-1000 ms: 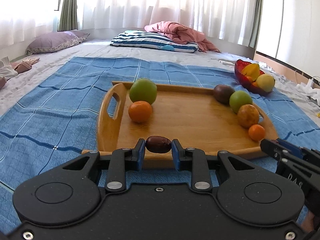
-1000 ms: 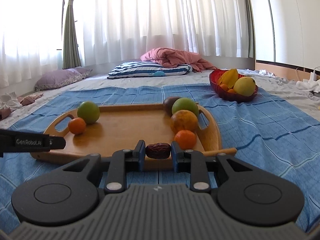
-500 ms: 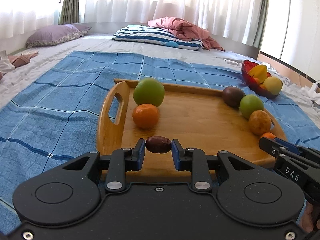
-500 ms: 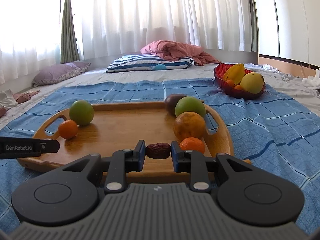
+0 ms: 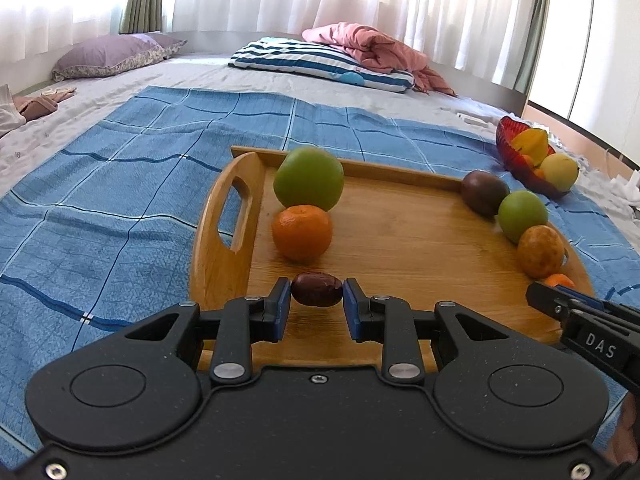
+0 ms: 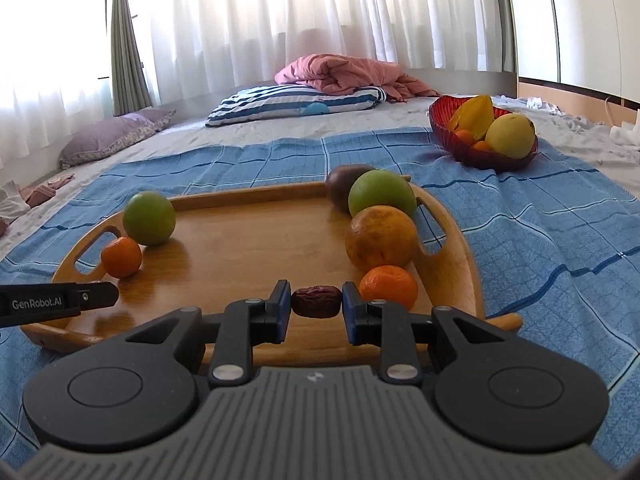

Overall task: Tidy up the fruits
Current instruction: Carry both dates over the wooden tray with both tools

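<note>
Both tools have come forward over the near edge of the wooden tray (image 5: pixel 224 216) since the earlier frames — the fruit on it now looms larger in both wrist views. Left tool (image 5: pixel 316 304) is closed on a smooth dark date (image 5: pixel 317 289), held just above the tray's near left part, with a mandarin (image 5: pixel 302 233) right beyond it and a green apple (image 5: pixel 309 178) touching the mandarin from behind. Right tool (image 6: pixel 316 307) is pinched on a wrinkled date (image 6: pixel 316 301), held over the near right part of the tray, just beside a small orange (image 6: pixel 388 286).

Along the tray's right side, from the right wrist view, a row runs back from that small orange: a mottled yellow-orange fruit (image 6: pixel 380 238), a green fruit (image 6: pixel 382 198), then a dark purple fruit (image 6: pixel 344 188), each touching the next. The tray lies on a blue checked cloth (image 5: pixel 100 208) spread over the bed. Well beyond it, to the right, a red bowl (image 6: pixel 476 158) holds a starfruit, a yellow fruit and small oranges.
</note>
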Action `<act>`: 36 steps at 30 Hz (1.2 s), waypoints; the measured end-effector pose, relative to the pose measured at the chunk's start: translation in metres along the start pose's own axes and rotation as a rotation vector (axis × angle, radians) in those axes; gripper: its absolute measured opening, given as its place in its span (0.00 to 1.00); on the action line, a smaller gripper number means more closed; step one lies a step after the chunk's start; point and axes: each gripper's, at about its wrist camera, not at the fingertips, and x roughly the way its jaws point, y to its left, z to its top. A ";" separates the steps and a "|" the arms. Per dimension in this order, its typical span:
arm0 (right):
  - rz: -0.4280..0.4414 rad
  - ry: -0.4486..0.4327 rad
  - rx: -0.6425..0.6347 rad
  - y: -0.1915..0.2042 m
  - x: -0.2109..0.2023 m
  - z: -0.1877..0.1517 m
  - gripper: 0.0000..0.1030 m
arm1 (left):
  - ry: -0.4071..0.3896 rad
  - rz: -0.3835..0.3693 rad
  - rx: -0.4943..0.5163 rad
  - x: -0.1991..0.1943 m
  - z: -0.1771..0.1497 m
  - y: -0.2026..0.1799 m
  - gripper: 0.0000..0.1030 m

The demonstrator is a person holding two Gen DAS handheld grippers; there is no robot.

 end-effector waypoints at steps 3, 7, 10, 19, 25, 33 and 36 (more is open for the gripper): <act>-0.004 0.005 -0.012 0.002 0.002 0.001 0.31 | 0.010 0.008 0.002 0.006 0.000 0.001 0.26; -0.006 0.016 -0.015 0.003 0.006 0.003 0.31 | 0.005 0.013 0.009 0.013 0.003 0.001 0.26; -0.007 0.022 -0.017 0.003 0.008 0.004 0.31 | 0.007 0.012 0.009 0.018 0.007 0.001 0.26; -0.018 0.036 -0.020 0.002 0.013 0.006 0.31 | 0.025 0.015 0.021 0.033 0.014 0.000 0.26; -0.025 0.054 -0.028 0.003 0.018 0.007 0.31 | 0.036 0.022 0.017 0.040 0.019 -0.001 0.26; -0.023 0.076 -0.015 0.001 0.023 0.006 0.31 | 0.033 0.031 0.029 0.043 0.021 -0.002 0.26; -0.024 0.079 -0.016 0.001 0.025 0.006 0.31 | 0.032 0.032 0.032 0.043 0.021 -0.003 0.26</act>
